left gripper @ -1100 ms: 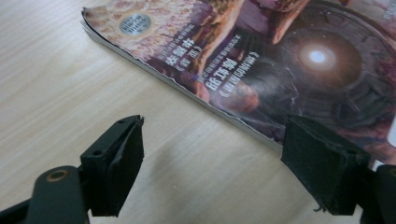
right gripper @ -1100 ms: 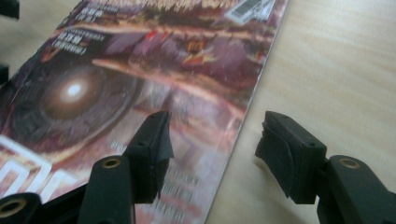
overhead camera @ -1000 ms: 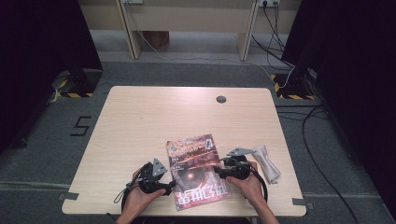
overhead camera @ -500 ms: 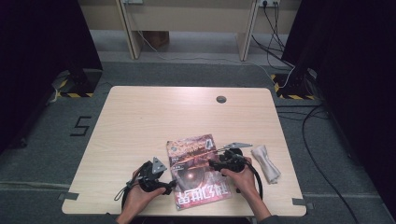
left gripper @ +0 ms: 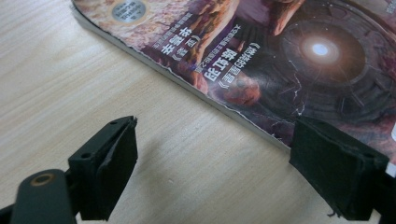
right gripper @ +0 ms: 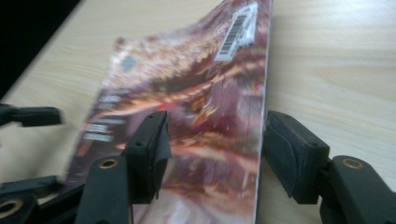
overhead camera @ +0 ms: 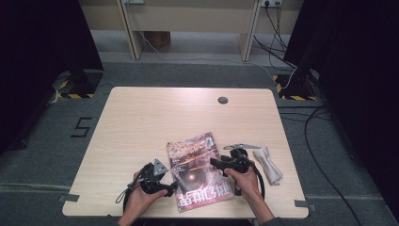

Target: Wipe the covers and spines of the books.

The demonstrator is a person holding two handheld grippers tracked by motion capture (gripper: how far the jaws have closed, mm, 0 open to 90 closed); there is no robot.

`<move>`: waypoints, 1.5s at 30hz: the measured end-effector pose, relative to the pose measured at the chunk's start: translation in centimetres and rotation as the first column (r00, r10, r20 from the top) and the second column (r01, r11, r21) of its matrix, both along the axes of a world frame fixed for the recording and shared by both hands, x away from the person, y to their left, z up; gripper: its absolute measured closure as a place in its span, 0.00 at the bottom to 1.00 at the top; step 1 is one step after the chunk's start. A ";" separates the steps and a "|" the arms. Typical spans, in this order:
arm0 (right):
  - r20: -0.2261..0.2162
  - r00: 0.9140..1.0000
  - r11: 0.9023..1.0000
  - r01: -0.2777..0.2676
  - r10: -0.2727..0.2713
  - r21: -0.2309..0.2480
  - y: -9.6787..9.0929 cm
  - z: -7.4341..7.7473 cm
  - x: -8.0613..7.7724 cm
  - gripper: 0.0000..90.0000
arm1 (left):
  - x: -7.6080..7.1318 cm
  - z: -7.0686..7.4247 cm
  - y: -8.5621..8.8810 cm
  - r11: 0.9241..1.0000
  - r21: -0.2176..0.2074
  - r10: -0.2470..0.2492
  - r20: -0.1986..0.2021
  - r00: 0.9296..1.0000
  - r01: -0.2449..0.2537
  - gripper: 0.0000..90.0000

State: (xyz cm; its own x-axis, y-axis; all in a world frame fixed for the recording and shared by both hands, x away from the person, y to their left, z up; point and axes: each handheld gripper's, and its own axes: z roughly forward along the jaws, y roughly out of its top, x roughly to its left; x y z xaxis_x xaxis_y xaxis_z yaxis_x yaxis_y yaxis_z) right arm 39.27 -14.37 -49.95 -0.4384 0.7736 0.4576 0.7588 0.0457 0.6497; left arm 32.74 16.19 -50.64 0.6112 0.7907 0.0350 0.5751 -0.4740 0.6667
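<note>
The left gripper [overhead camera: 165, 187] sits low at the near left of the counter [overhead camera: 141, 122], just beside the left edge of the magazine [overhead camera: 200, 170]. Its jaws have just been opening and now stand wide; in the left gripper view one pad [left gripper: 109, 163] rests over bare wood and the other pad [left gripper: 334, 163] over the corner of the cover, with the magazine's edge [left gripper: 196, 93] running across beyond the gap and nothing pinched between them. So, going by this, the left side has let go or has not yet taken hold.

The magazine lies closed and face up near the front middle of the counter, tilted a little, its far right corner lifting slightly in the right gripper view.

The right gripper [overhead camera: 217, 163] reaches in from the right over the magazine's right edge, jaws partly open. In its own view one pad [right gripper: 154, 154] lies over the cover and the other pad [right gripper: 292, 154] just off the edge [right gripper: 261, 140], straddling it without pressing.

Farther right lies a folded cloth [overhead camera: 269, 164], untouched.

As I judge it, the work is at an early stage: the magazine is flat and unopened, and gripping its edge to lift or turn the cover is still to come
</note>
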 end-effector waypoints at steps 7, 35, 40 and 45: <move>0.003 0.993 0.993 -0.115 0.115 0.030 0.4 1.5 -0.6 0.66 | -0.2 -0.2 0.1 1.000 -0.012 0.004 -0.001 1.000 -0.004 0.17; 0.117 0.887 0.859 -0.388 0.446 -0.335 1.1 2.3 -1.0 0.84 | 2.7 1.1 0.9 0.997 -0.075 0.014 0.072 0.997 -0.008 0.23; 0.115 0.863 0.824 -0.419 0.492 -0.380 1.1 2.7 -0.8 0.84 | 4.4 0.6 0.9 0.995 -0.099 0.016 0.063 0.998 -0.009 0.21; 0.121 0.843 0.798 -0.436 0.524 -0.416 1.2 3.2 -0.7 0.85 | 5.6 1.2 0.9 0.987 -0.162 0.014 0.060 0.998 -0.004 0.17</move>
